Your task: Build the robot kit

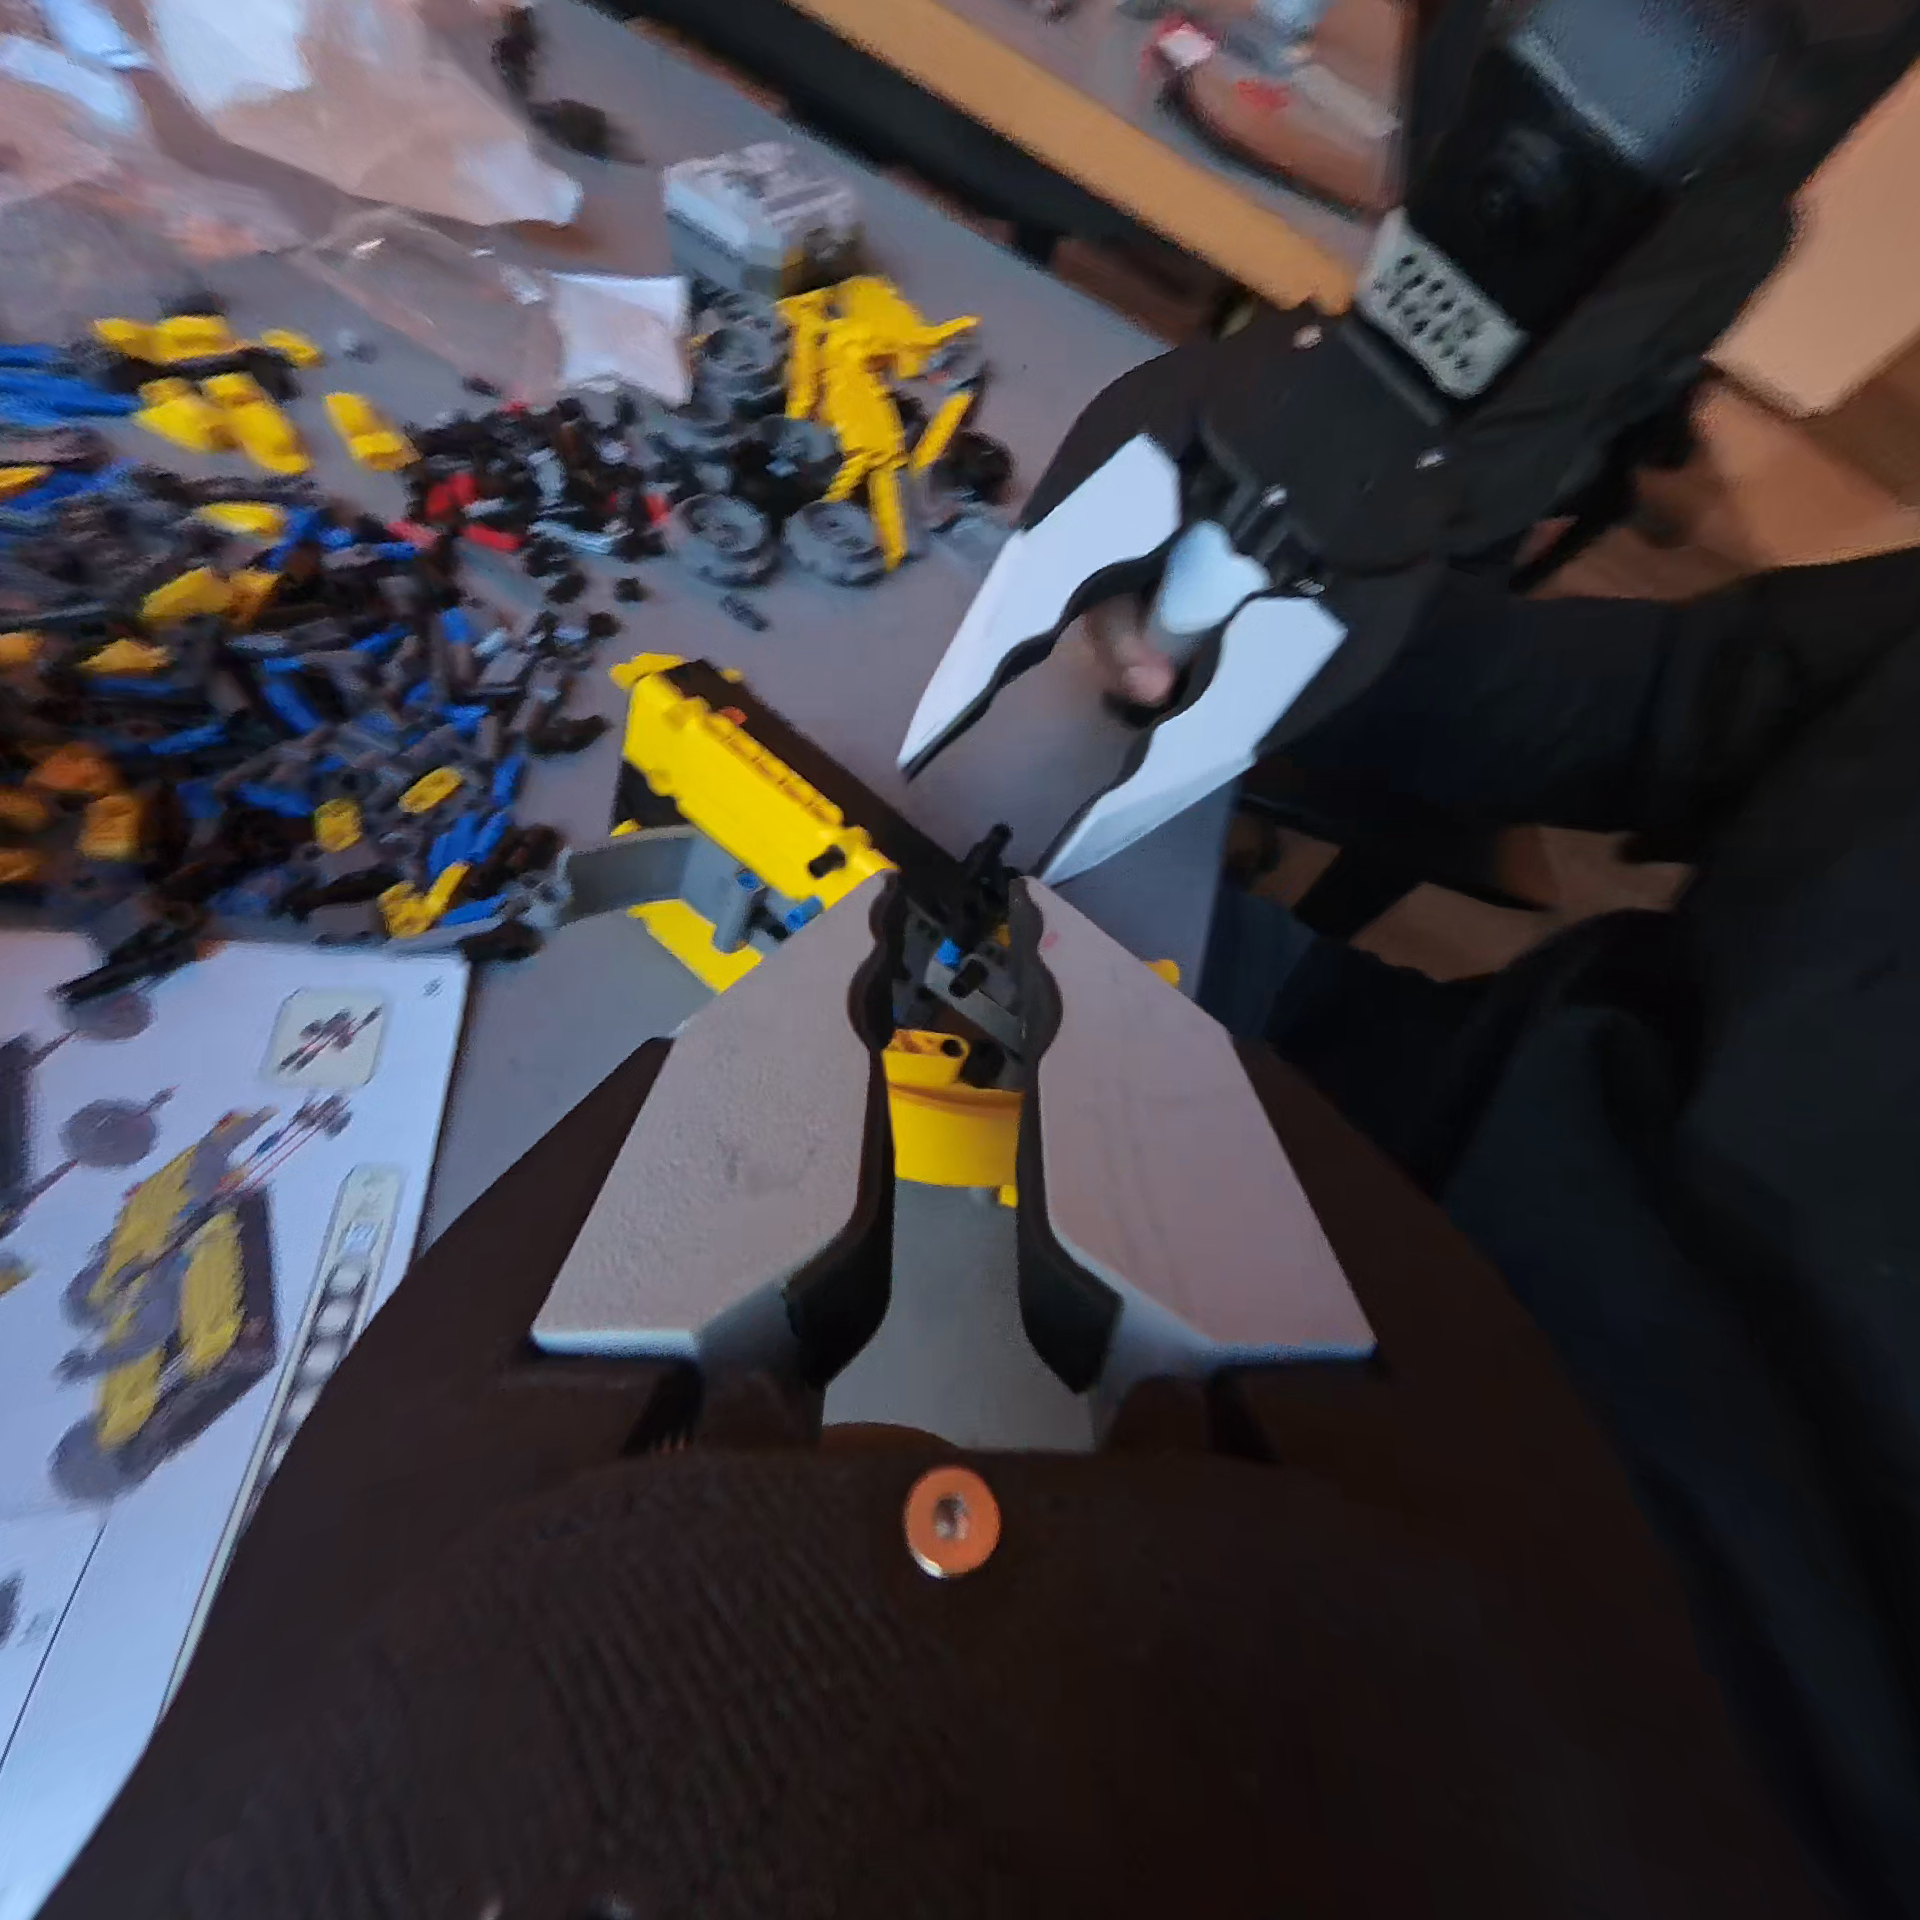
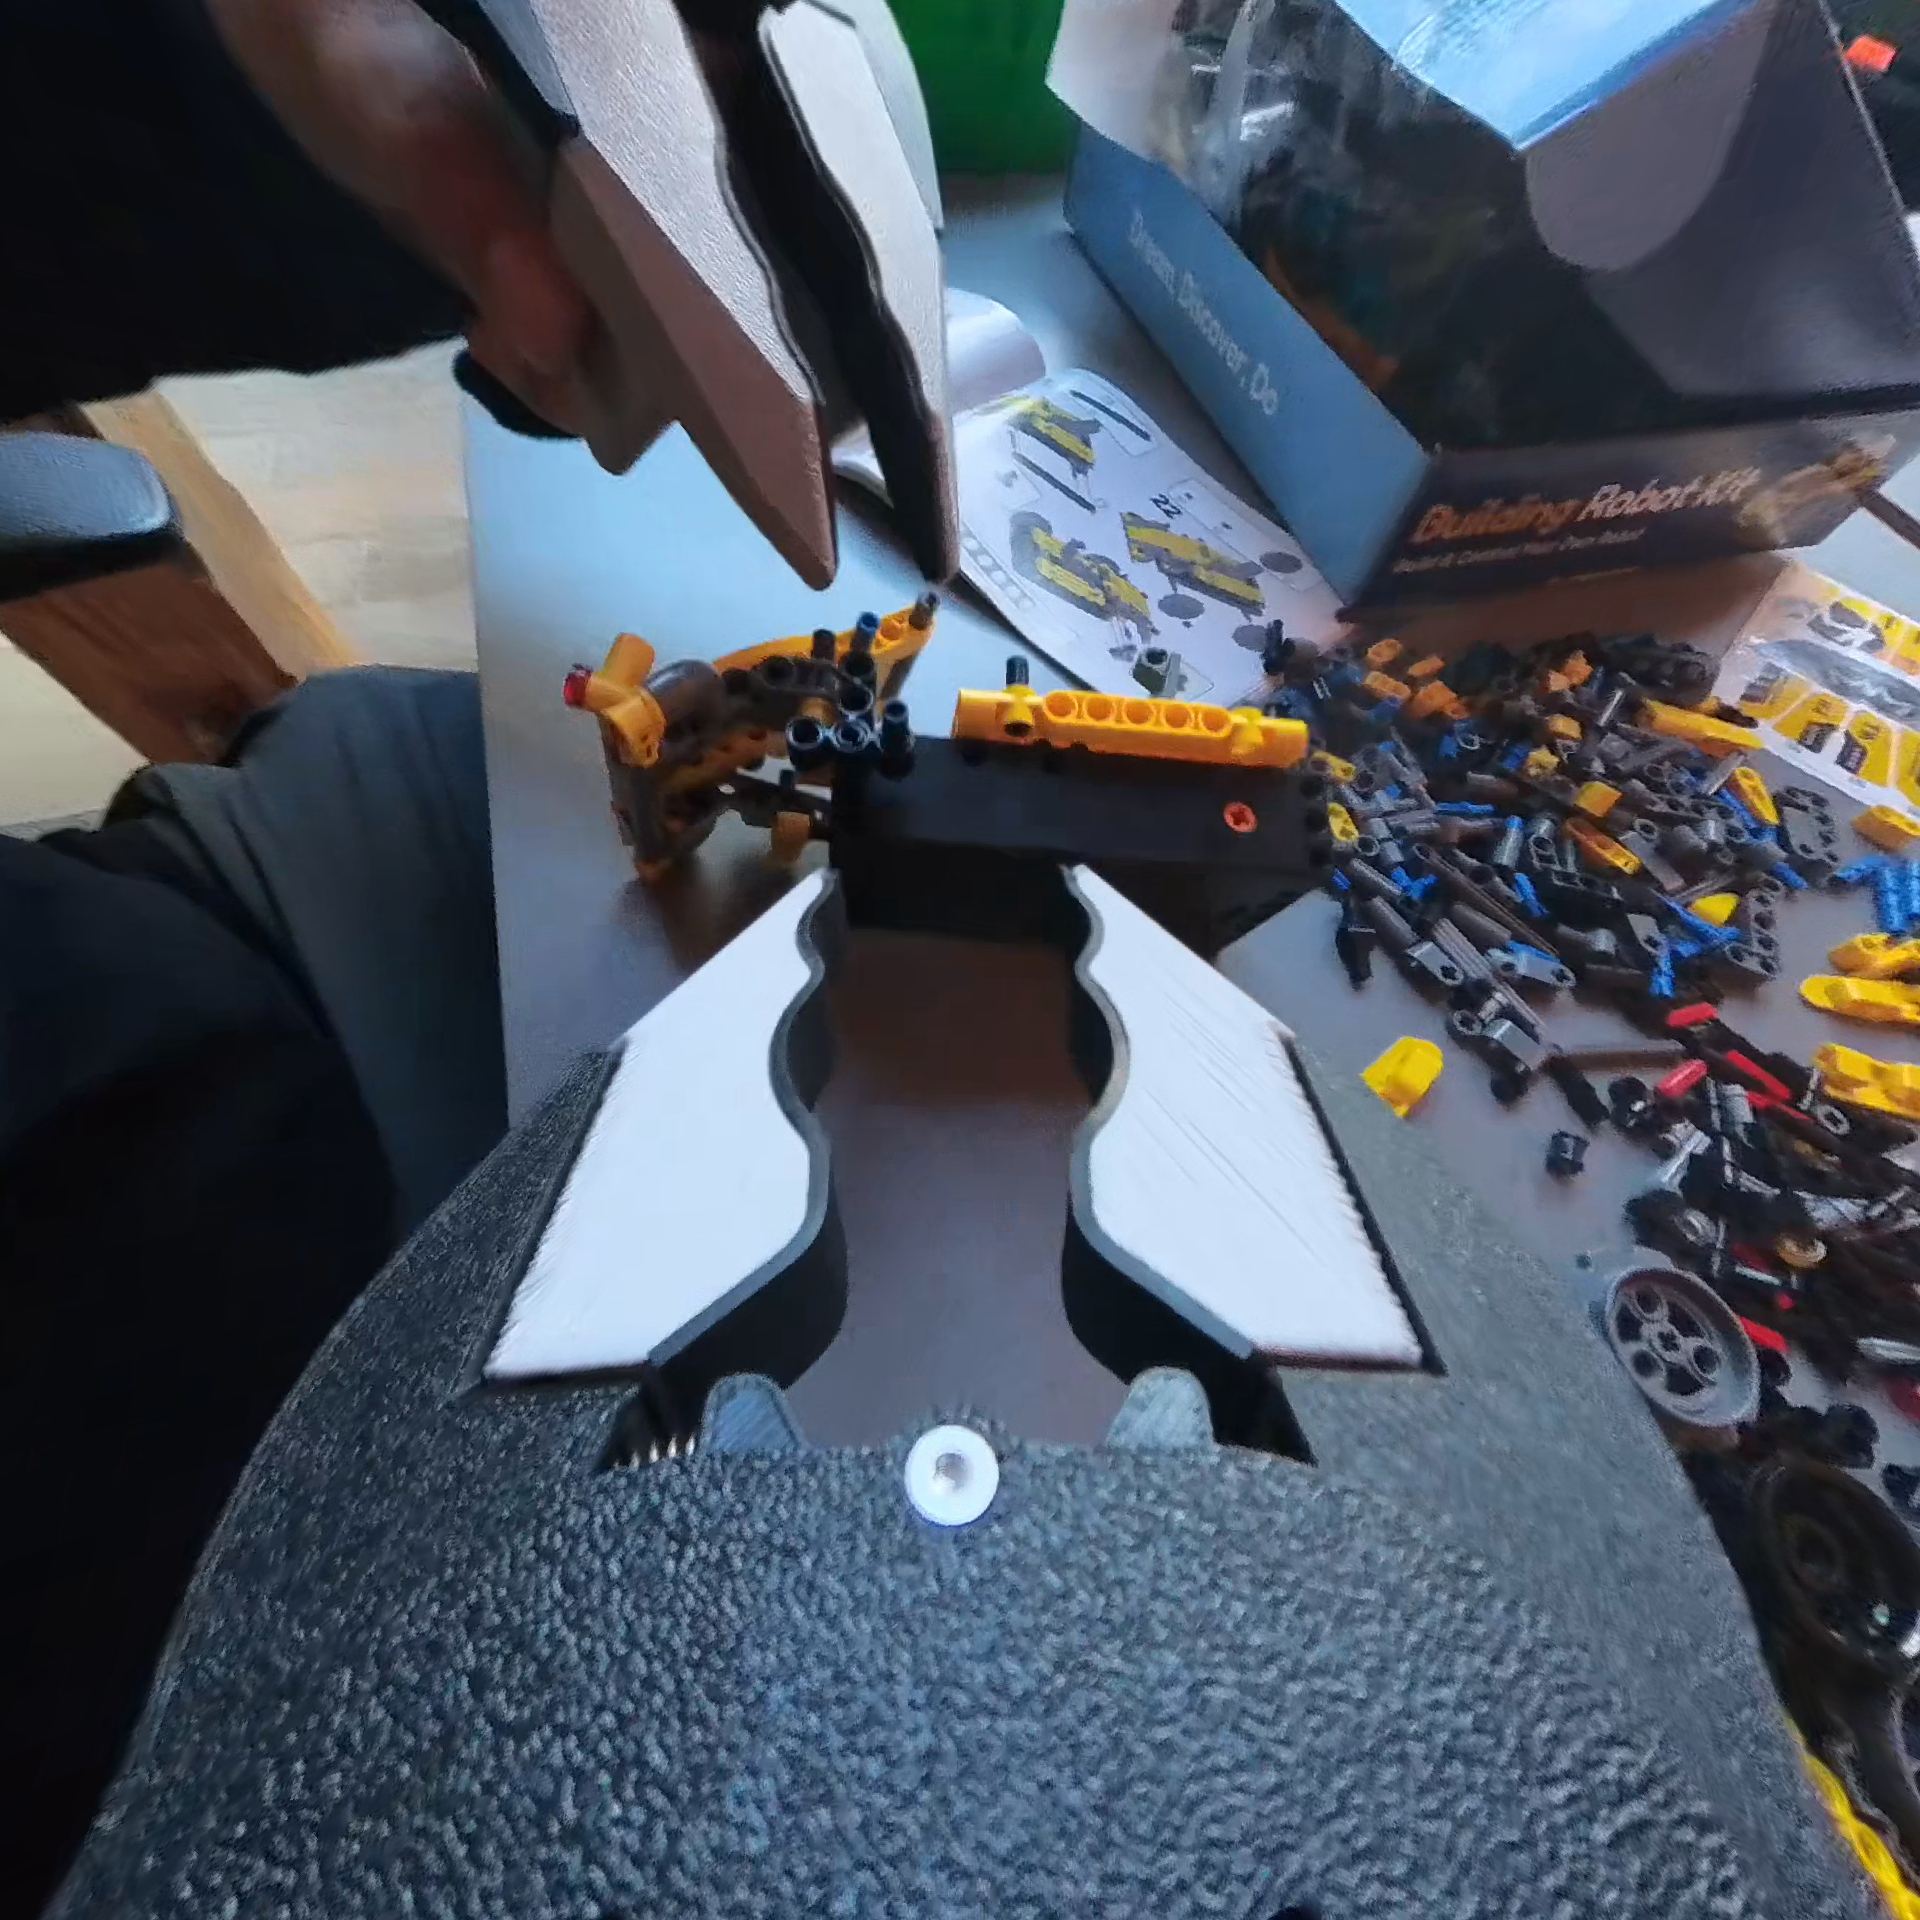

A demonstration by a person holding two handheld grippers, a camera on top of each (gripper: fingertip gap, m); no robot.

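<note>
A small yellow, grey and black brick assembly (image 2: 727,727) stands on the dark table beside a black block (image 2: 1070,831) topped by a yellow holed beam (image 2: 1132,722). My left gripper (image 1: 953,888) hangs just above the assembly, jaws a narrow gap apart and holding nothing. Its tips (image 2: 881,577) sit right over an upright dark pin (image 2: 923,608). The assembly shows between its fingers (image 1: 961,966). My right gripper (image 2: 953,878) is open, its tips on either side of the block's near end. I cannot tell if they touch. It also shows in the left wrist view (image 1: 977,821).
A big pile of loose blue, yellow, black and red pieces (image 2: 1558,831) covers the table. An open instruction booklet (image 2: 1122,520), a kit box (image 2: 1455,312), loose wheels (image 2: 1683,1345) and a yellow part-built model (image 1: 831,436) lie around. The table edge (image 2: 478,727) borders a person's lap. The grippers' ends are close to 6 cm from one another.
</note>
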